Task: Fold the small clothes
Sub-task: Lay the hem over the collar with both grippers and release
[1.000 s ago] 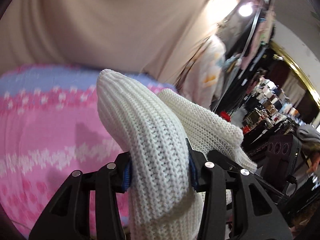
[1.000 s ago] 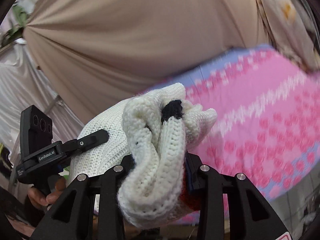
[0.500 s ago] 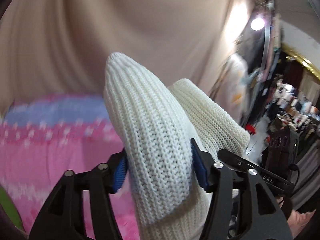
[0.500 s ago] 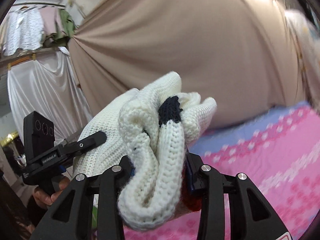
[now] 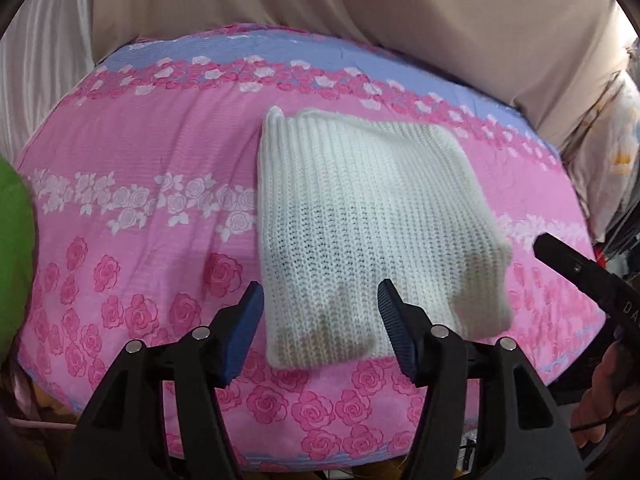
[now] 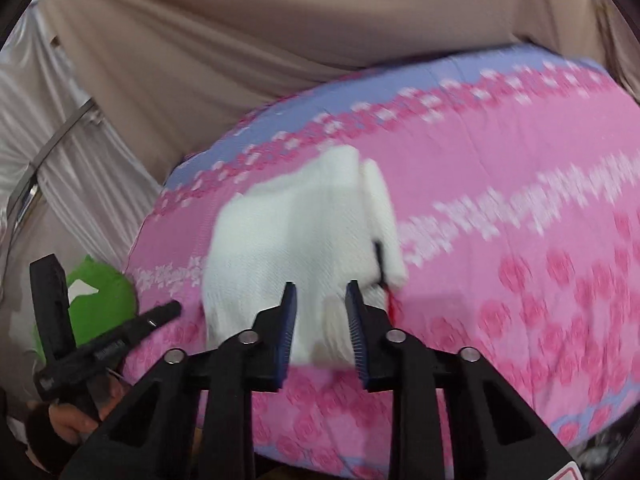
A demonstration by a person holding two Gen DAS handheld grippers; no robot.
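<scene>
A white knitted garment [image 5: 360, 224] lies folded flat on the pink rose-patterned bedspread [image 5: 140, 184]. My left gripper [image 5: 320, 320] is open and empty, its blue pads on either side of the garment's near edge, above it. In the right wrist view the same white garment [image 6: 296, 240] lies on the bedspread [image 6: 520, 208], blurred, with a small dark mark at its right edge. My right gripper [image 6: 322, 320] is open and empty just over the garment's near edge.
A green item [image 6: 100, 300] lies at the bed's left edge, also seen in the left wrist view [image 5: 14, 248]. A beige curtain [image 5: 360, 0] hangs behind the bed. The other gripper's body shows at right [image 5: 580, 276] and at left [image 6: 104, 344].
Both grippers have opened and let go of the white knitted garment, which was held up between them. It now lies flat on the bedspread, and both grippers have pulled back.
</scene>
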